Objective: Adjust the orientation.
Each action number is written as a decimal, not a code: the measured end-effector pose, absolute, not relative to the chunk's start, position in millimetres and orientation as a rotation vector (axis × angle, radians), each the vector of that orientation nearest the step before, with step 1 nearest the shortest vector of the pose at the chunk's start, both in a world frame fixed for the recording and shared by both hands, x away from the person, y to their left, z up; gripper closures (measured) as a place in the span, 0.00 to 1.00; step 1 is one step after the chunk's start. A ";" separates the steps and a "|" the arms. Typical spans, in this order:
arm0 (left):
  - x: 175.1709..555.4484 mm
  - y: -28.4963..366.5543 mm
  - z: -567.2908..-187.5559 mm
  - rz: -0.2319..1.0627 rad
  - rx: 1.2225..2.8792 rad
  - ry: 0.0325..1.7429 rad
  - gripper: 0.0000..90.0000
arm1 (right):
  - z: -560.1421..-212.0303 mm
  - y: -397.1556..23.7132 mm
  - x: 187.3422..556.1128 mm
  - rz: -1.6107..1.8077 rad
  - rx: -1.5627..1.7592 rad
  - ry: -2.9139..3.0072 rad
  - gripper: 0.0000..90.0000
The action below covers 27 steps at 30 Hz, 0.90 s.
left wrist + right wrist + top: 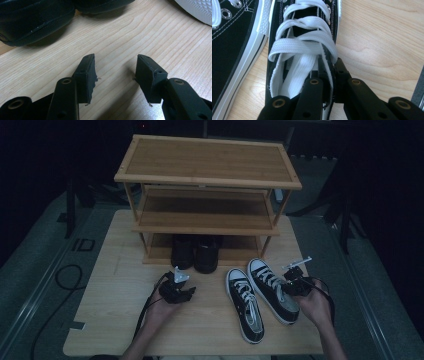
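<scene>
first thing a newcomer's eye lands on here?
Probably the pair of black sneakers with white laces, bright against the dim table at front right; the right gripper is clamped on the side wall of the right-hand one. Behind them stands the three-tier wooden shoe rack, with dark shoes on its bottom shelf. The left gripper is open over bare wood.

Dim recording studio setup.
Dark surroundings ring a wooden table [115, 320], tripod legs [345, 227] and floor cable [62, 277] alongside.

Bare table [120, 310] left of sneakers [245, 302]
</scene>
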<state>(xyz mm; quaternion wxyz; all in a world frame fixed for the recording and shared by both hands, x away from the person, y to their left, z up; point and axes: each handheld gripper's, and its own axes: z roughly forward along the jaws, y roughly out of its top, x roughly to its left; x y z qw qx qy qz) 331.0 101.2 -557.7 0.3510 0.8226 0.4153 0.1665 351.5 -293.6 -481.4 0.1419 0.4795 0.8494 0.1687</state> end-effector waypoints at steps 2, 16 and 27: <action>331.1 101.2 -557.7 0.431 2.130 1.075 0.56 | -479.5 -293.5 351.9 0.488 1.379 2.450 0.98; 331.1 100.5 -558.1 0.431 2.122 1.078 0.56 | -465.9 -302.4 351.9 0.543 1.385 2.433 0.98; 331.0 100.8 -558.2 0.429 2.123 1.075 0.56 | -450.7 -302.0 354.5 0.583 1.356 2.435 0.98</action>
